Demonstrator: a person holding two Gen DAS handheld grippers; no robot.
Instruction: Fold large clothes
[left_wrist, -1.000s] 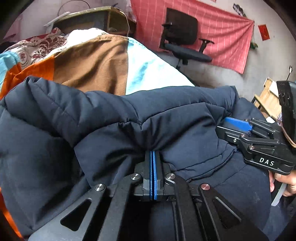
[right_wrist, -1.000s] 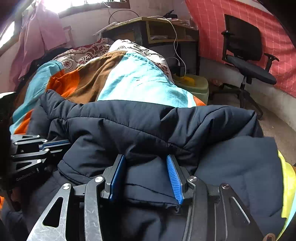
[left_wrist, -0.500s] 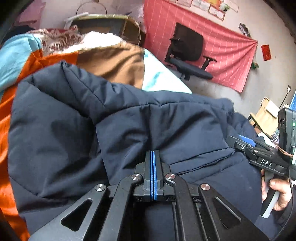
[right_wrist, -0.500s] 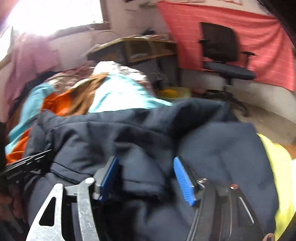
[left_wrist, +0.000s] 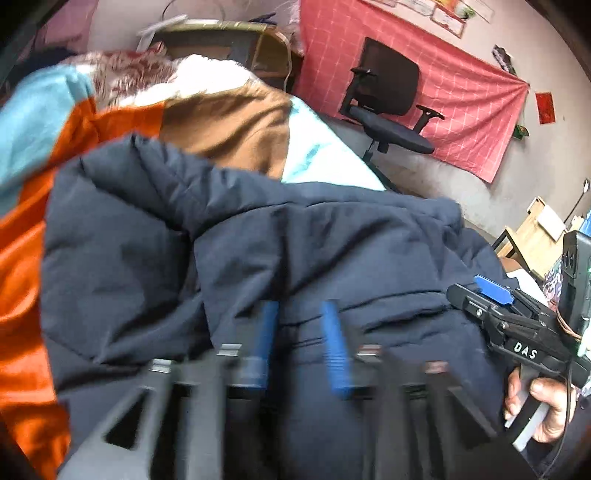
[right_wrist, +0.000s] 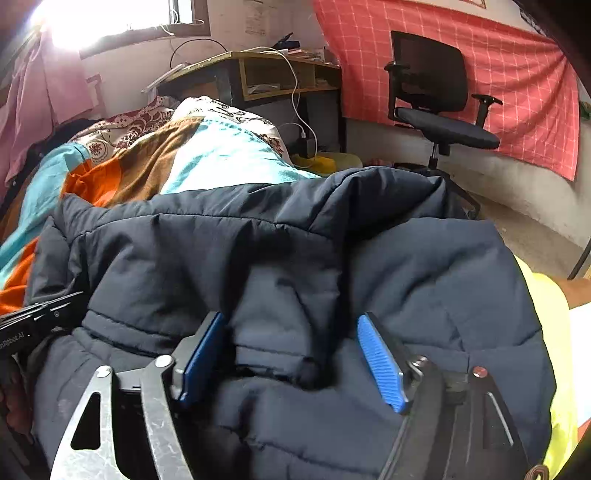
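Note:
A dark navy puffer jacket lies bunched on the bed, filling the lower half of both views. My left gripper is open, its blue pads apart over the jacket's near hem, blurred by motion. My right gripper is open, its blue pads on either side of a raised ridge of jacket fabric without pinching it. The right gripper also shows at the right of the left wrist view, held by a hand. The left gripper's tip shows at the left edge of the right wrist view.
A bedspread in orange, brown and light blue covers the bed behind the jacket. A black office chair stands by a red cloth on the wall. A desk with cables stands behind the bed. A yellow-green cloth lies at the right.
My left gripper was shut on the jacket's hem and has now opened, letting the fabric go. The right gripper has stayed open and shifted slightly. The jacket has settled lower on the bed.

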